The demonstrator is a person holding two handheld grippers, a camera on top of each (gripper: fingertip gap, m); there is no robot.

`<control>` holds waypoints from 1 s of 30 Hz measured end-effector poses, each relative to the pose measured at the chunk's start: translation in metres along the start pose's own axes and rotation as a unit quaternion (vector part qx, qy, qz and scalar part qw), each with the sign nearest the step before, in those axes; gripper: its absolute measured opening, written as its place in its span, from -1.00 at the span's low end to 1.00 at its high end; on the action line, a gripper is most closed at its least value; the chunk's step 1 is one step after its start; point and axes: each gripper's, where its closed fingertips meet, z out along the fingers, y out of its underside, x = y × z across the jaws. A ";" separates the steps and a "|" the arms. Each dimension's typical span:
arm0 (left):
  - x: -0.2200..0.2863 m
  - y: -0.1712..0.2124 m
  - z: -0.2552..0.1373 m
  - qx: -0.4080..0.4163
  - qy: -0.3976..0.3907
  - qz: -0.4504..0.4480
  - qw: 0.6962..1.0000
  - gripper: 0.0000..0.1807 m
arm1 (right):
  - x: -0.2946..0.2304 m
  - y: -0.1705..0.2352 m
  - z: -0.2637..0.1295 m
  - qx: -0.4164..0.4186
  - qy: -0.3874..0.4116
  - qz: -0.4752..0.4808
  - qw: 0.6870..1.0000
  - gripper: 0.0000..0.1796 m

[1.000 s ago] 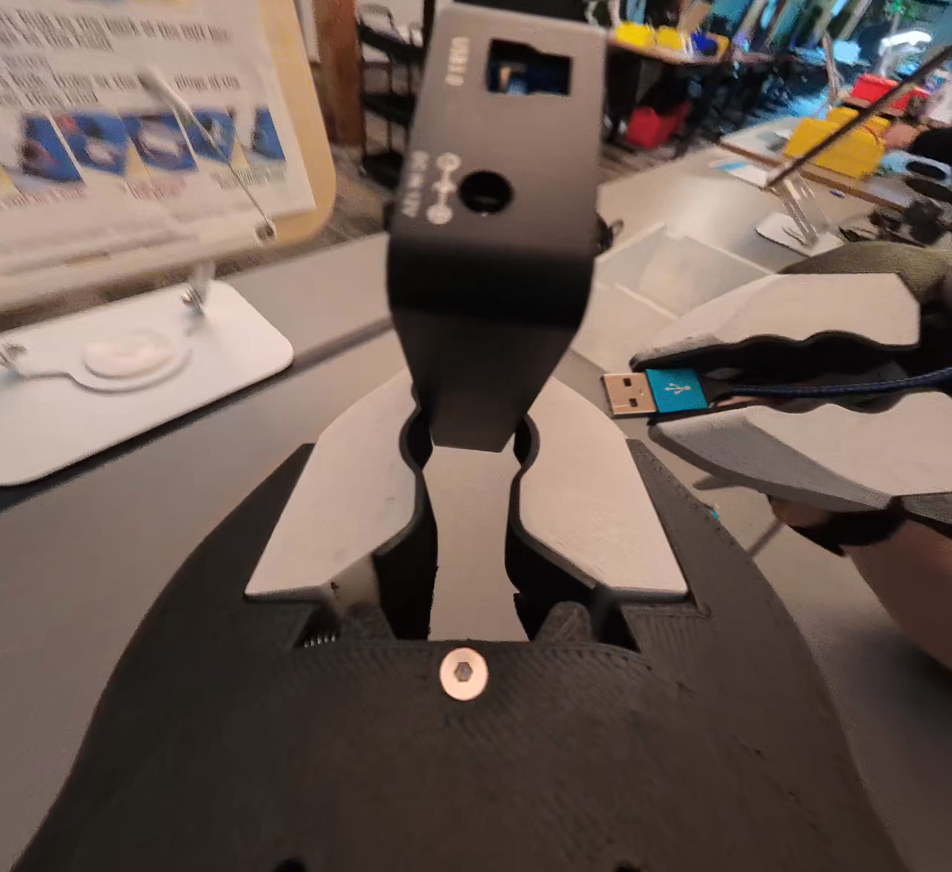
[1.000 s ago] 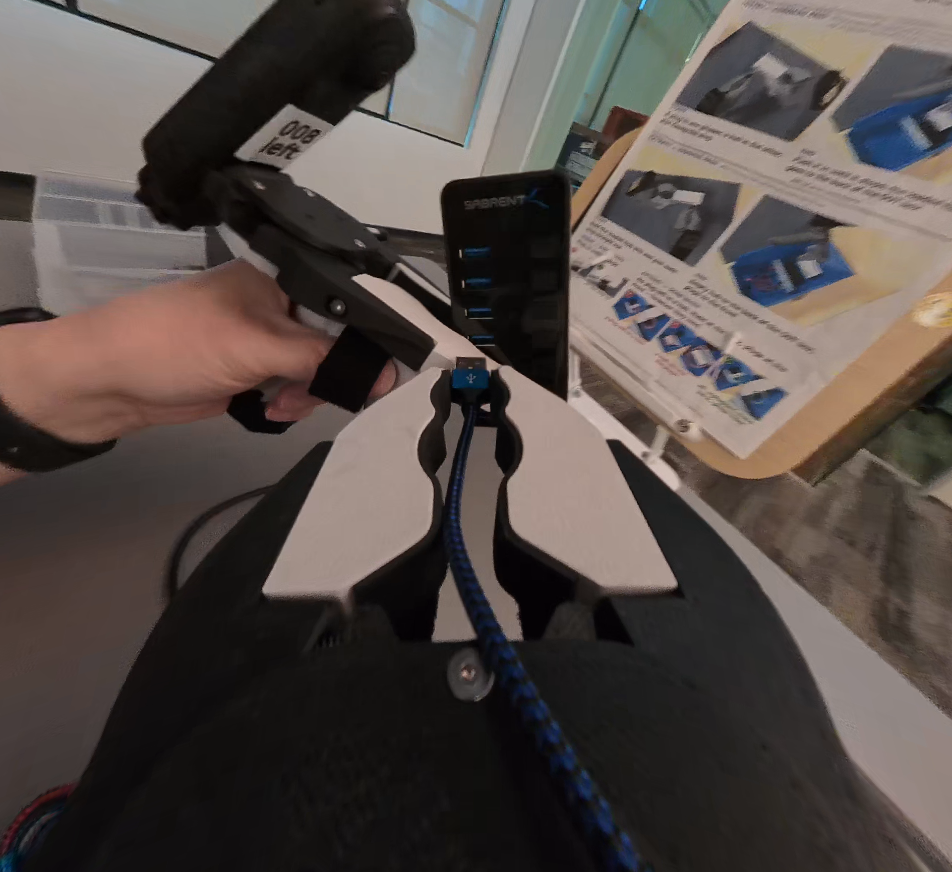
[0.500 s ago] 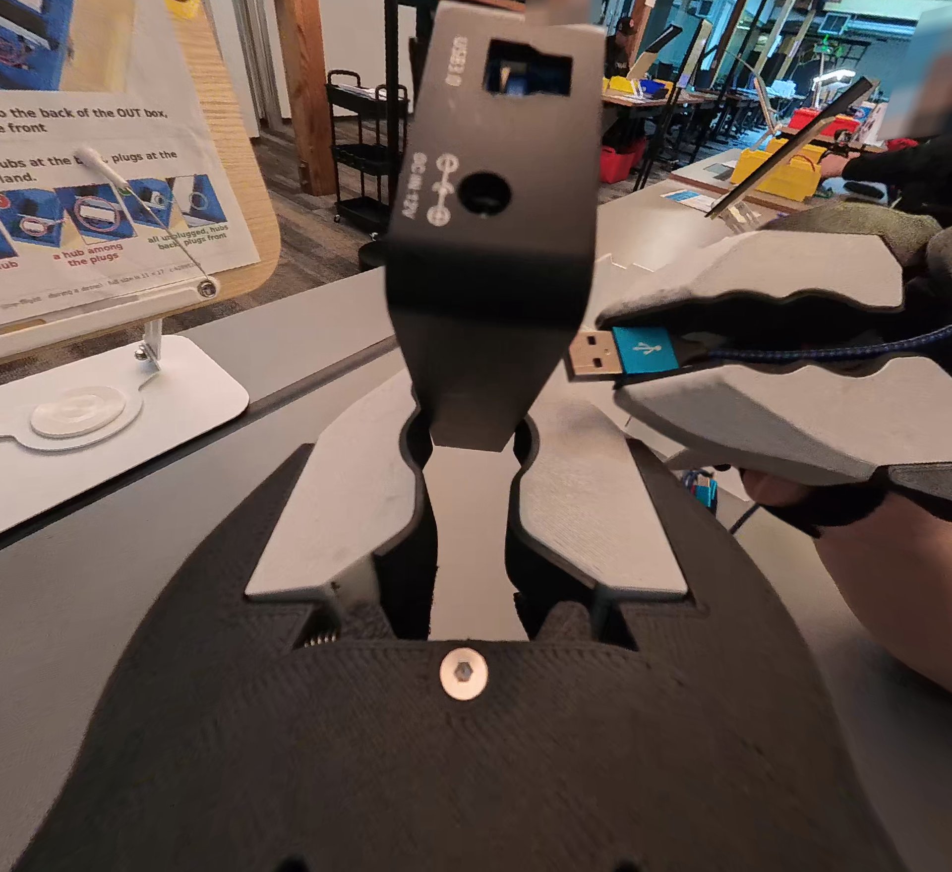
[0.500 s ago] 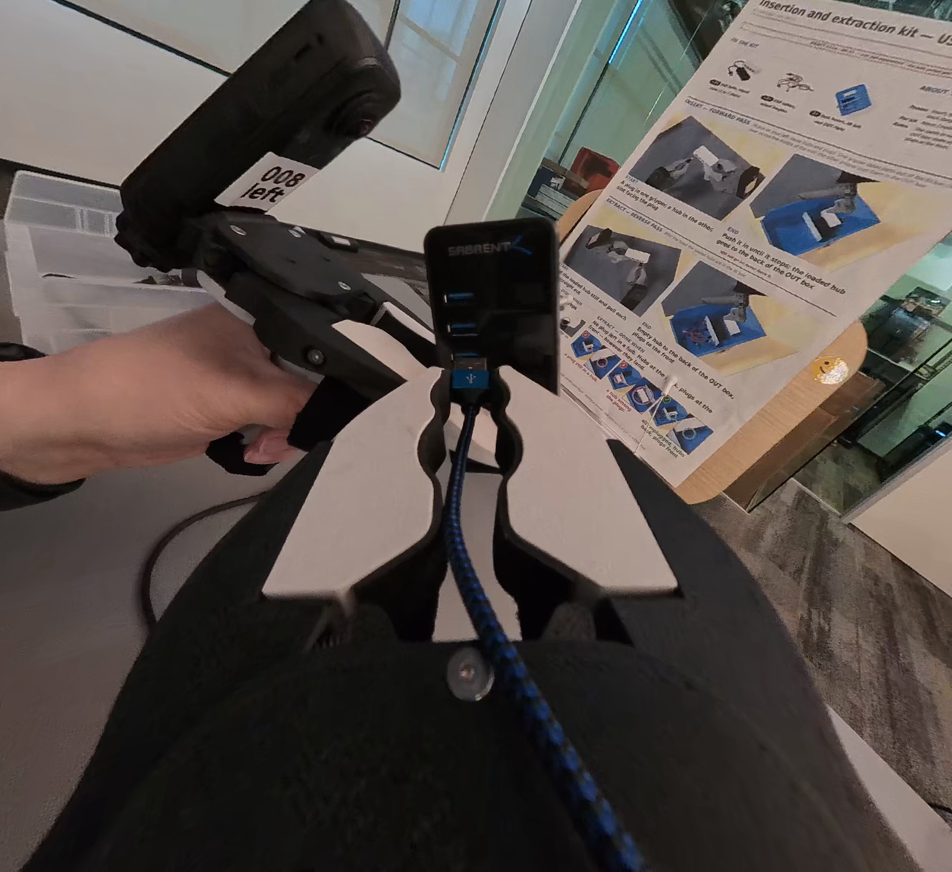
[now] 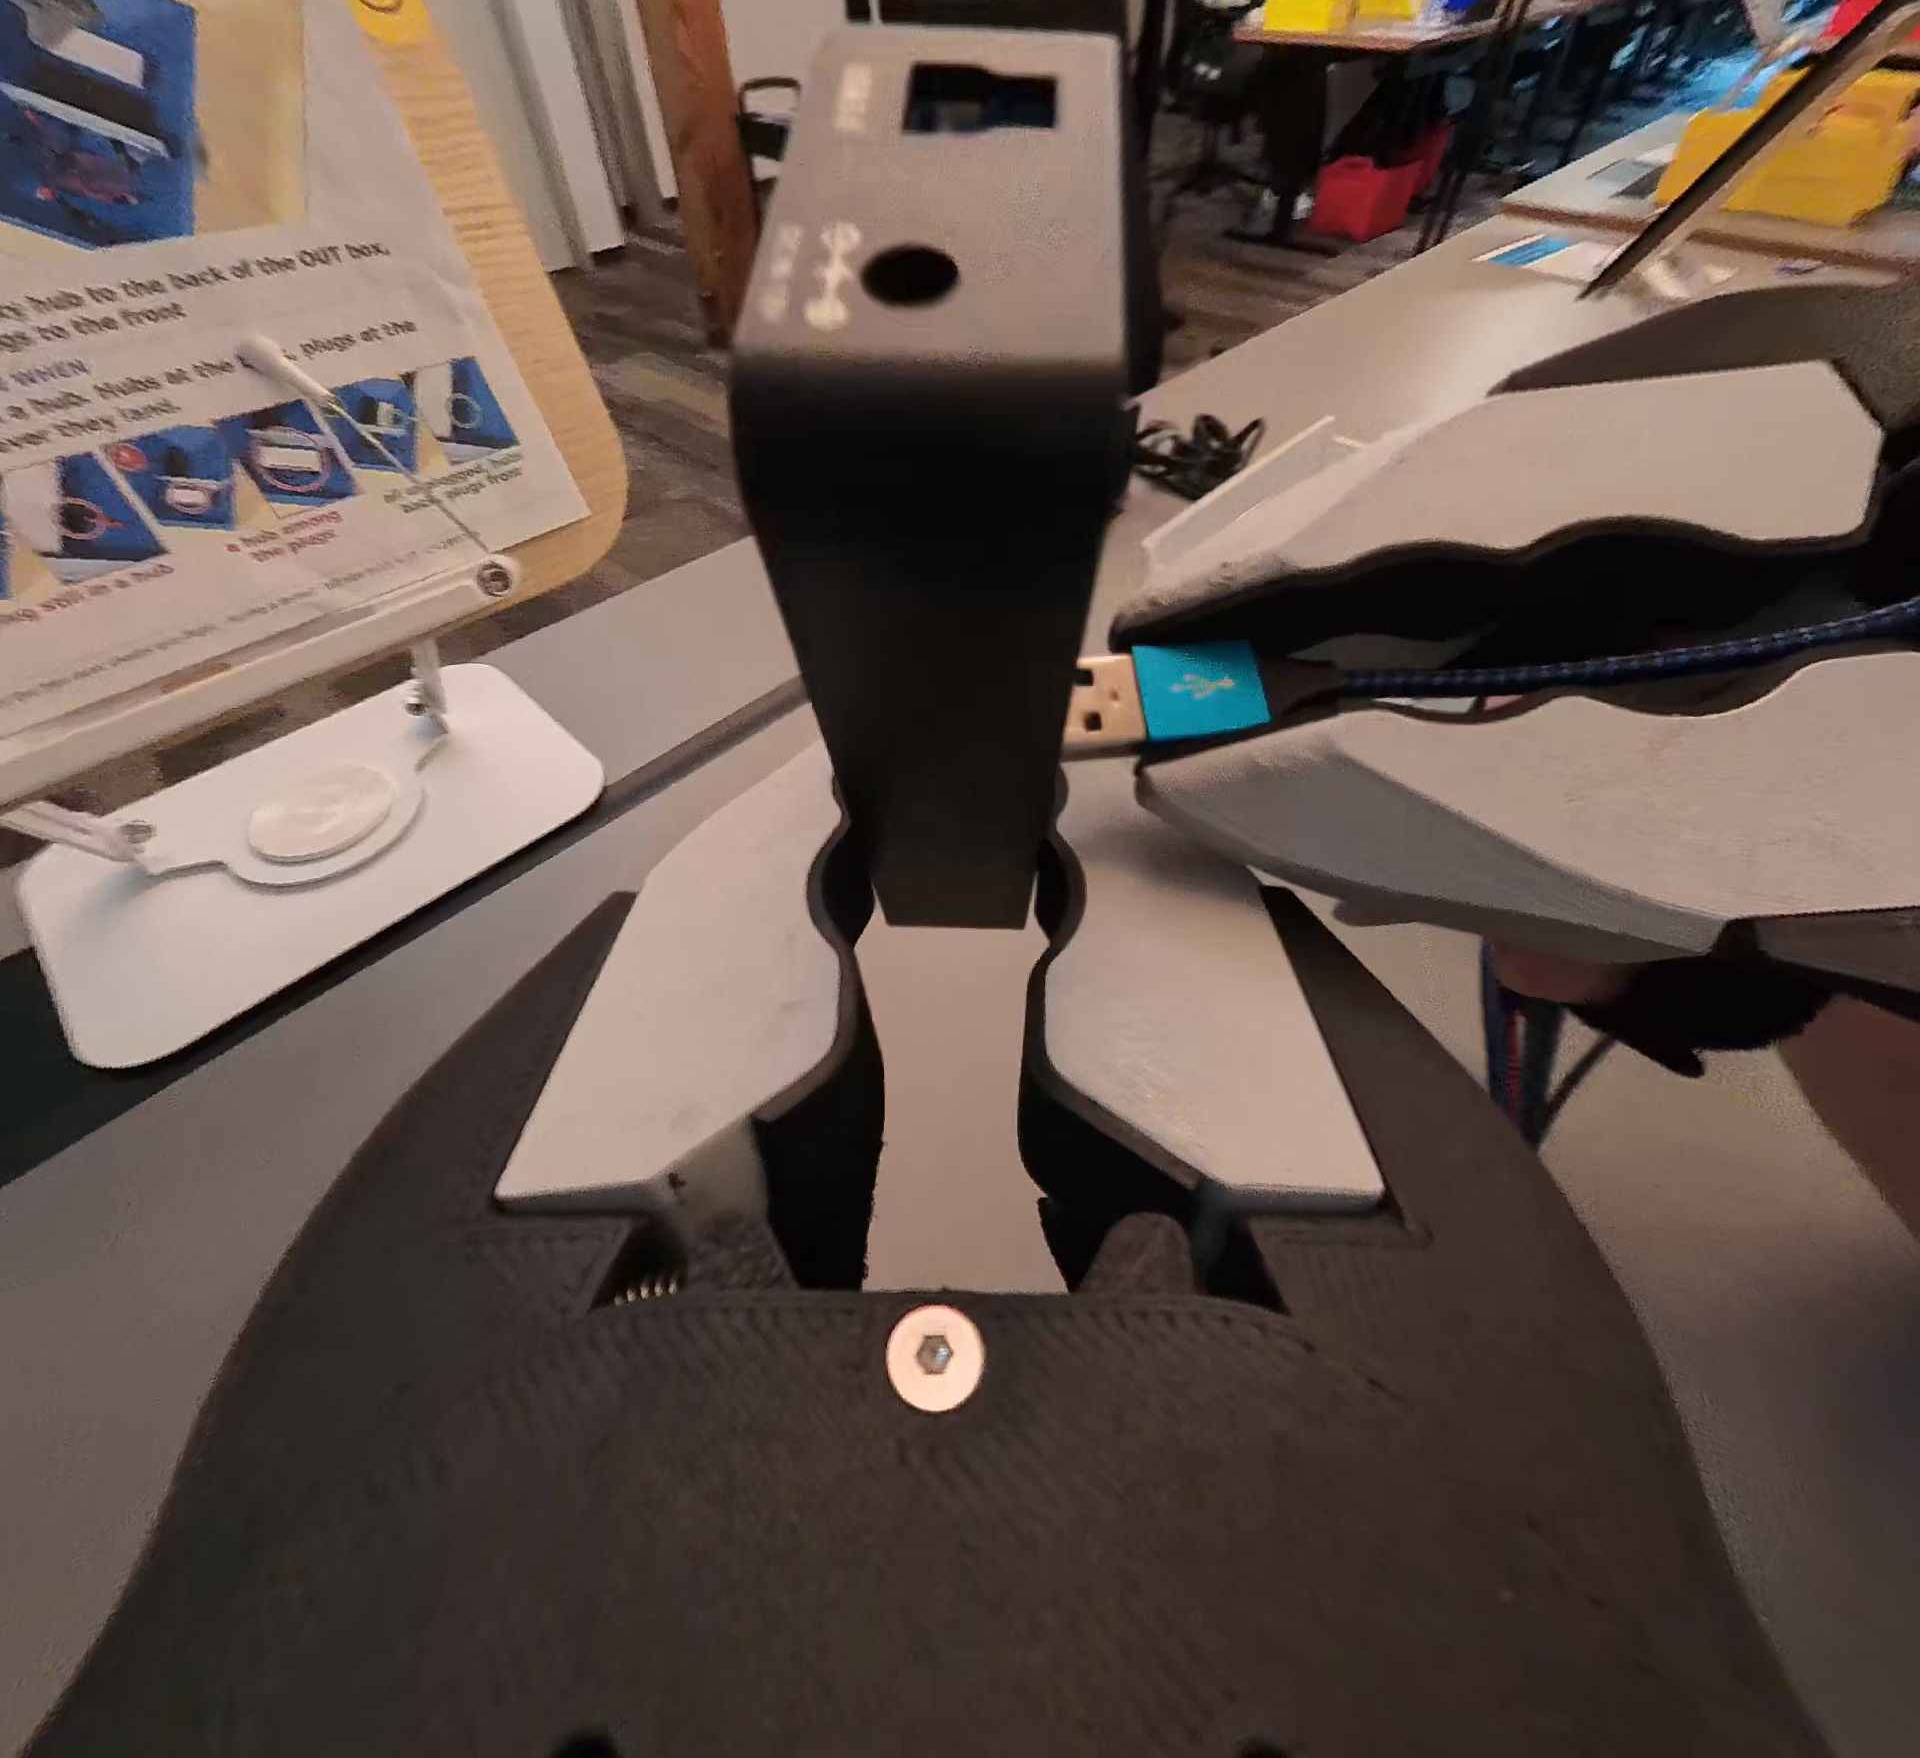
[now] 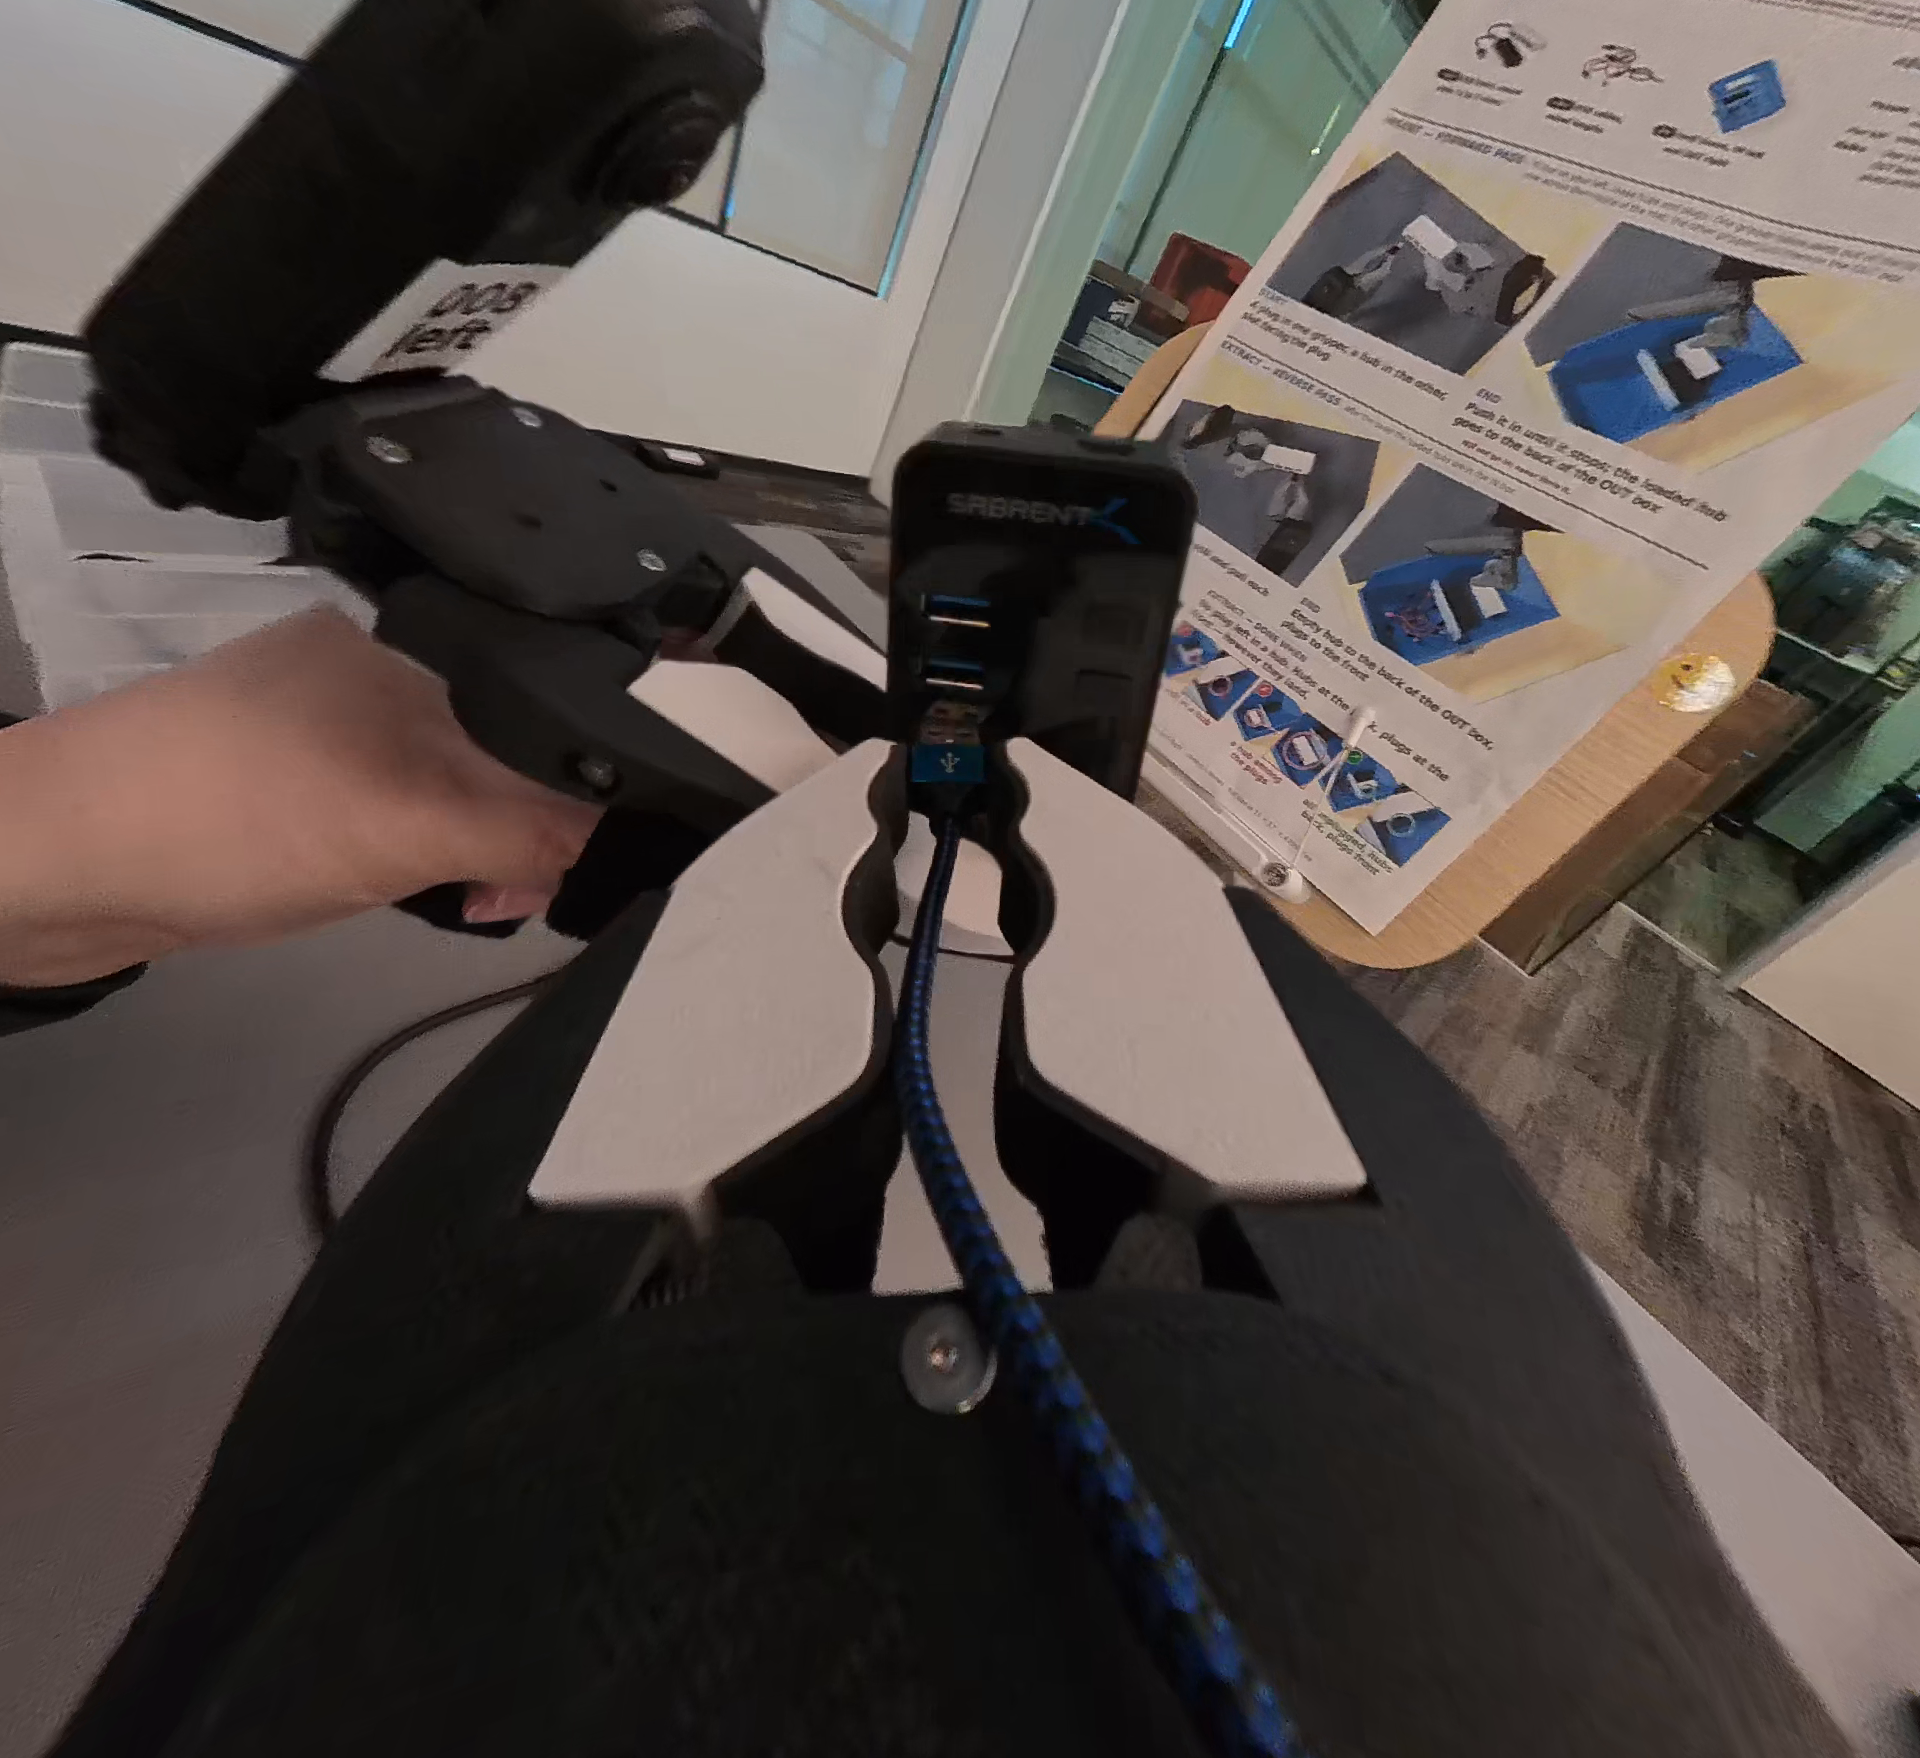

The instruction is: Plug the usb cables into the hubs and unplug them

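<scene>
My left gripper (image 5: 948, 877) is shut on the lower end of a black USB hub (image 5: 935, 482) and holds it upright above the table. The hub also shows in the right wrist view (image 6: 1039, 607), its column of blue ports facing me. My right gripper (image 6: 948, 773) is shut on a blue USB plug (image 6: 945, 761) with a blue braided cable (image 6: 935, 1033) running back between the fingers. In the left wrist view the right gripper (image 5: 1132, 700) comes in from the right, and the plug (image 5: 1195, 690) has its metal tip touching the hub's right side.
A printed instruction sheet on a wooden board (image 5: 260, 306) stands on a white stand (image 5: 312, 825) at the left; it also shows in the right wrist view (image 6: 1507, 409). A hand (image 6: 260, 794) holds the left gripper's handle. The grey table (image 5: 208, 1241) lies below. There is about 5 cm between the tips of the two grippers.
The right gripper has brought the plug leftward to the hub: its tip was a short way off a second ago and now meets the hub's port side. Both grippers stay shut.
</scene>
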 end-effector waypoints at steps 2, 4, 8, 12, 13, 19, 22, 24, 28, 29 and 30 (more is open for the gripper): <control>0.001 -0.001 0.000 0.003 -0.007 0.004 1.000 -0.71 | 0.002 0.000 0.000 0.006 0.011 0.006 1.000 -0.84; 0.003 -0.004 -0.001 0.016 0.004 -0.001 1.000 -0.71 | 0.001 -0.002 0.000 0.015 0.005 0.027 1.000 -0.84; 0.000 -0.009 -0.003 0.036 -0.022 0.035 0.998 -0.71 | 0.002 -0.004 -0.001 0.026 -0.003 0.064 0.998 -0.83; 0.004 -0.020 -0.010 0.072 -0.036 0.070 0.994 -0.72 | 0.001 -0.013 -0.006 0.062 -0.005 0.069 0.996 -0.83; 0.004 -0.022 -0.011 0.075 -0.045 0.085 0.993 -0.72 | 0.000 -0.015 -0.006 0.064 -0.005 0.064 0.996 -0.83; 0.007 -0.032 -0.020 0.106 -0.071 0.129 0.983 -0.72 | -0.003 -0.025 -0.012 0.103 0.013 0.052 0.993 -0.83; 0.012 -0.033 -0.020 0.117 -0.083 0.148 0.979 -0.72 | -0.003 -0.027 -0.014 0.112 0.027 0.049 0.992 -0.84; 0.013 -0.034 -0.020 0.115 -0.082 0.147 0.979 -0.72 | -0.003 -0.029 -0.016 0.120 0.030 0.047 0.991 -0.84; 0.011 -0.036 -0.020 0.127 -0.069 0.113 0.983 -0.72 | -0.003 -0.031 -0.013 0.119 0.037 0.041 0.991 -0.84; 0.011 -0.037 -0.021 0.130 -0.065 0.104 0.984 -0.72 | -0.002 -0.032 -0.013 0.122 0.041 0.038 0.991 -0.84; 0.010 -0.039 -0.022 0.134 -0.069 0.099 0.984 -0.72 | -0.003 -0.032 -0.013 0.123 0.045 0.036 0.991 -0.83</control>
